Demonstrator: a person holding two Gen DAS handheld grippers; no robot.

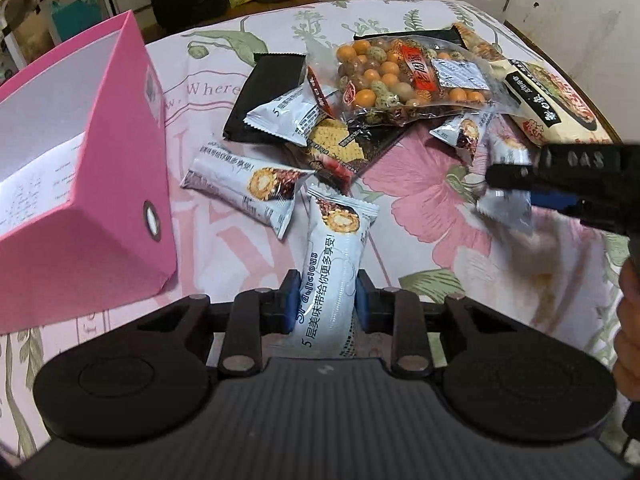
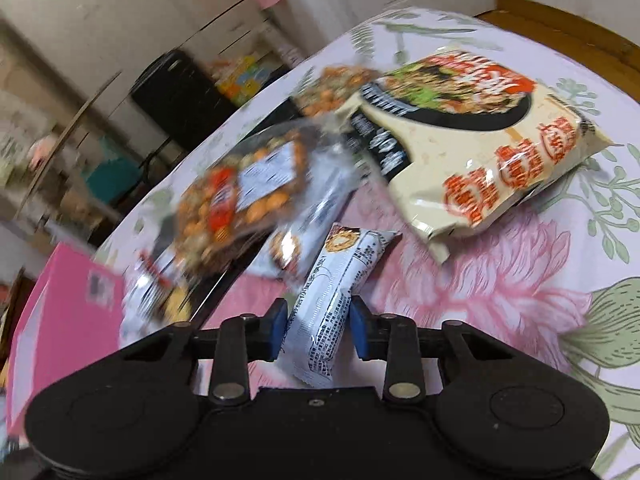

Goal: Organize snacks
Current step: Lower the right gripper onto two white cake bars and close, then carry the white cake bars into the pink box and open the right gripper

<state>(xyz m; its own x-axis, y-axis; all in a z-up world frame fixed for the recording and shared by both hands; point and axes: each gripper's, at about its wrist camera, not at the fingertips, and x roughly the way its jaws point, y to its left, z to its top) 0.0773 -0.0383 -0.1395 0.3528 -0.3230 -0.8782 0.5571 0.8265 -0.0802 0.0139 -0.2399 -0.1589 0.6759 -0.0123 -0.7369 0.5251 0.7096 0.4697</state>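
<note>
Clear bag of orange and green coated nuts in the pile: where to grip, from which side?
Take the clear nut bag by its flat crimped edge on the side nearest the pink box, coming from above. The filled middle is lumpy and wide, while that edge is thin. It lies on top of the other packets, so nothing covers it. Both claws are currently shut on wafer packets.

The white snack bar wrapper (image 1: 334, 276) between the left gripper's pads reads "delicious" and, below it, "5层美味带给你更多享受!". The floral tablecloth (image 1: 208, 90) carries the word "Where" in serif letters. The cream noodle packet (image 2: 496, 148) bears large red-orange Chinese characters, too skewed to read surely. The black frame at right shows what may be "0 0AS" (image 1: 576, 160).
</note>
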